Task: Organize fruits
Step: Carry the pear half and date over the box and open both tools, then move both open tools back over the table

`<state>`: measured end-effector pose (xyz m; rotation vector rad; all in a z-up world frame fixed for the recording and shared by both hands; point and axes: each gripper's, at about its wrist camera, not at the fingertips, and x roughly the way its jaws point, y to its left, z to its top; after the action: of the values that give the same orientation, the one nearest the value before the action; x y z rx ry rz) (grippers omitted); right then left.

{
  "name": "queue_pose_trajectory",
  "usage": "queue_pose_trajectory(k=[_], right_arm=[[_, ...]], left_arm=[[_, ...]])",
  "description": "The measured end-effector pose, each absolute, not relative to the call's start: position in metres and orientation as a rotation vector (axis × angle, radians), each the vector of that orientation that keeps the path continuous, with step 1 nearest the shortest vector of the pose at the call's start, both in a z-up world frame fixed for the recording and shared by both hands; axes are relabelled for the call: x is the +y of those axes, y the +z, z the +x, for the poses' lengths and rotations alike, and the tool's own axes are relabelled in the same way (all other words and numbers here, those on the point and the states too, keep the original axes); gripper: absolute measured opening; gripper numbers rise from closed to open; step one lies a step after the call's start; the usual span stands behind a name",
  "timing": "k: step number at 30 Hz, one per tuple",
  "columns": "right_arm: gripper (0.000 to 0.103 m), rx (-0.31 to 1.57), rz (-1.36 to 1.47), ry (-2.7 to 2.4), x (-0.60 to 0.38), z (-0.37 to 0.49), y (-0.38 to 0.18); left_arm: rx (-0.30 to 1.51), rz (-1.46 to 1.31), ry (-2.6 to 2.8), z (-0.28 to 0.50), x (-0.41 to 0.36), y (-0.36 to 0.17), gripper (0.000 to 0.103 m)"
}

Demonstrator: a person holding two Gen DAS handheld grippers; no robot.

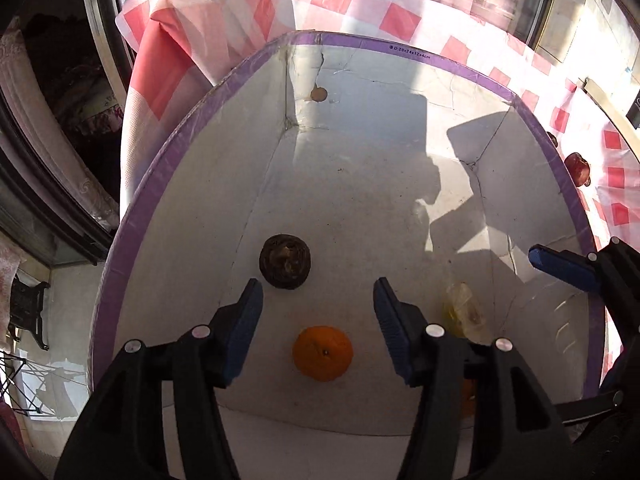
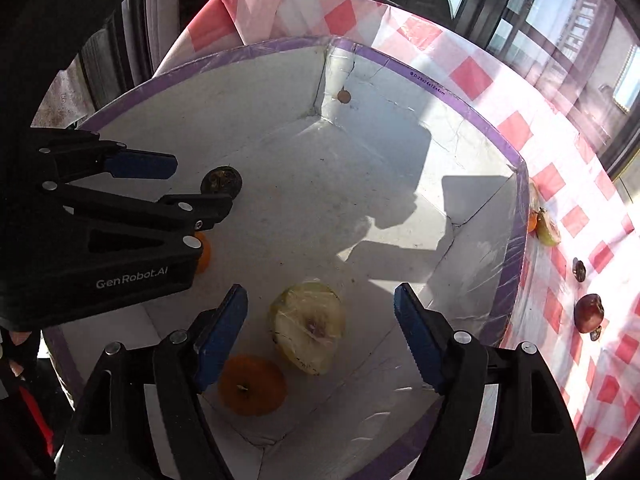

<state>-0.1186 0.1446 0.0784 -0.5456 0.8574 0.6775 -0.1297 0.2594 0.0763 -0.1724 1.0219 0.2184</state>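
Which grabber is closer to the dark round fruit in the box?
Left. The left gripper hovers open right beside the dark fruit, near its left finger. The right gripper is farther off, open above the wrapped half apple.

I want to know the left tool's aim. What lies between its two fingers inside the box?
In the left wrist view, an orange lies between the open left hand-held gripper fingers, on the white box floor.
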Motion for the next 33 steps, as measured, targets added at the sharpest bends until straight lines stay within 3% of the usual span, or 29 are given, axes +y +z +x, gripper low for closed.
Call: queue_pose_trajectory(k=[4,16,18,20,28,33], right_arm=[[0.083,0.839,-0.522,0.681,0.141,-0.12,0.08],[0.085,0.697,-0.39,0.723,0.124,-0.129,0.09],[0.085,0.641,-0.352,0.716,0.115,-0.135,0.094],[0.085,0.586,-0.271,0.736,0.097,-0.141,0.102],[0.088,0.378,0.076,0.556,-0.036,-0.123,0.132],[0.088,0.431,0.185,0.329,-0.126,-0.096,0.105]], left_arm=[[1.011,-0.182,0.207,-0.133,0.259,0.079,0.069],[0.99,-0.185,0.267,-0.132,0.259,0.084,0.08],[0.956,-0.195,0.288,-0.137,0.256,0.09,0.085],[0.886,-0.187,0.305,-0.144,0.246,0.104,0.098],[0.475,-0.01,0.17,-0.172,0.142,0.186,0.101],[0.451,0.005,-0.133,-0.159,0.054,0.172,0.101]])
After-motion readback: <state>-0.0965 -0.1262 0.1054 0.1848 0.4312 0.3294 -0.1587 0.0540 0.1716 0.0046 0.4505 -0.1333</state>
